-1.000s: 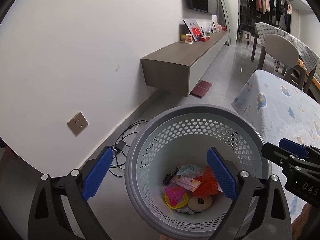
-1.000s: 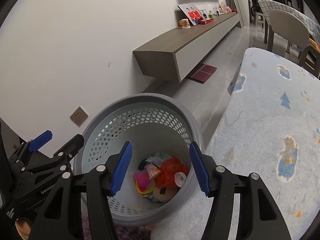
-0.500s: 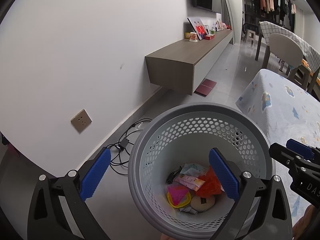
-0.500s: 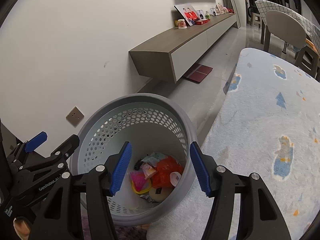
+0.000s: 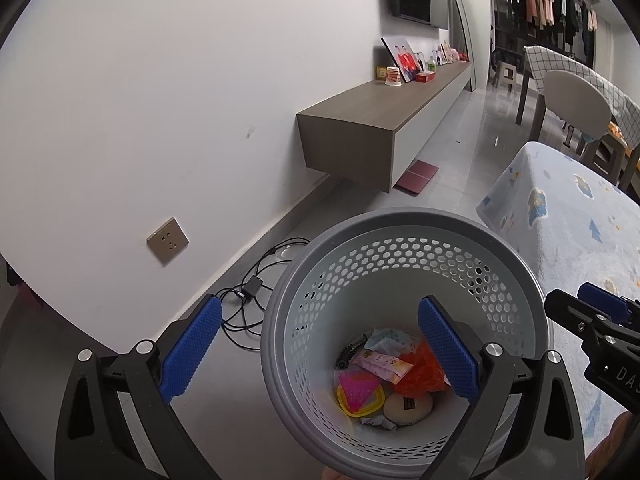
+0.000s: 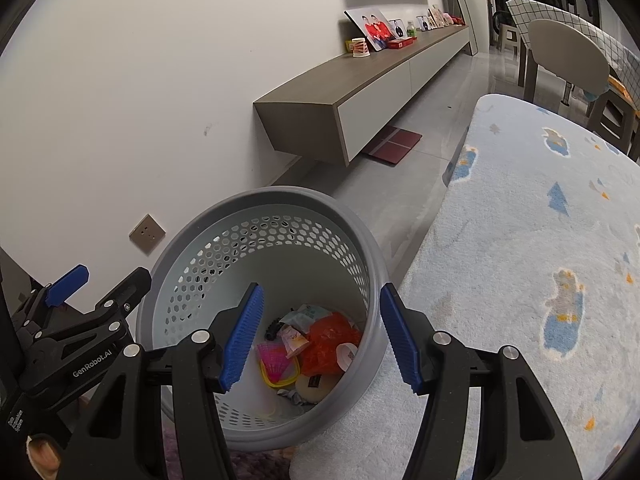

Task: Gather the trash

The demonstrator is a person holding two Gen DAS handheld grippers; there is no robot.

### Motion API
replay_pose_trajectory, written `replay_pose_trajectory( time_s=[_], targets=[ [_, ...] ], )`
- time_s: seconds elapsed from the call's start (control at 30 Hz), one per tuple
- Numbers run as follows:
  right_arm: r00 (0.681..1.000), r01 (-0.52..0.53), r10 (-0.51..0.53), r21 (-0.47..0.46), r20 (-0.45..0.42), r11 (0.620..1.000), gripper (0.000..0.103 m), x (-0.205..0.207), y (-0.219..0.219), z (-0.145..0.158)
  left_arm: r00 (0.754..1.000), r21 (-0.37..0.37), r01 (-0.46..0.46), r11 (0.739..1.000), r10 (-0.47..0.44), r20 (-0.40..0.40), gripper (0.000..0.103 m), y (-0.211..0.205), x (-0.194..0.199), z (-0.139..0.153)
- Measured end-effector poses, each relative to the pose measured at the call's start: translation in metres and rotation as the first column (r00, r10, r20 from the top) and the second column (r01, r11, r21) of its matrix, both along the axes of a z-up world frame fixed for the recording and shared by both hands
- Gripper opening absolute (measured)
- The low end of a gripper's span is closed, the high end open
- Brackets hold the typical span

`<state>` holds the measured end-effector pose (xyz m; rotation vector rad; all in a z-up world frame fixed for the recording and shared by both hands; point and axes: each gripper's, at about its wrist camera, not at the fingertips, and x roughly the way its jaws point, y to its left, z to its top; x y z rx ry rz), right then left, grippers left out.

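Wall [image 5: 160, 80]: white, with a socket [image 5: 167, 240] low down and a long cabinet [image 5: 380, 128] mounted further along.
Rug [image 6: 540, 240]: pale blue with small figures, touching the basket's right side.
Basket [image 5: 404, 220]: grey, perforated, on the floor between wall and rug.
Left gripper [image 5: 320, 346]: above the basket's left rim, jaws wide apart, nothing between the pads.
Right gripper [image 6: 320, 340]: above the basket's right rim, jaws apart, empty.
Cable [image 5: 256, 292]: black, on the floor left of the basket.
Trash [image 5: 384, 376]: at the basket's bottom; orange bag, wrappers, pink and yellow piece, round beige pad.
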<state>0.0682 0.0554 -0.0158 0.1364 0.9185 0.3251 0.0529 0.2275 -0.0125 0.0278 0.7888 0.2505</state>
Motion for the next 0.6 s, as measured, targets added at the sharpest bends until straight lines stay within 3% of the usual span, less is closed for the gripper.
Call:
replay_pose_trajectory(
  time_s=[0.6],
  targets=[
    [1.0,-0.002,0.002,-0.011,0.0,1.0,0.058,-0.0007,-0.0009,-0.002,1.0,-0.006,-0.007,1.0,0.007,-0.008,0.097,0.0024,0.0018,-0.0015]
  ],
)
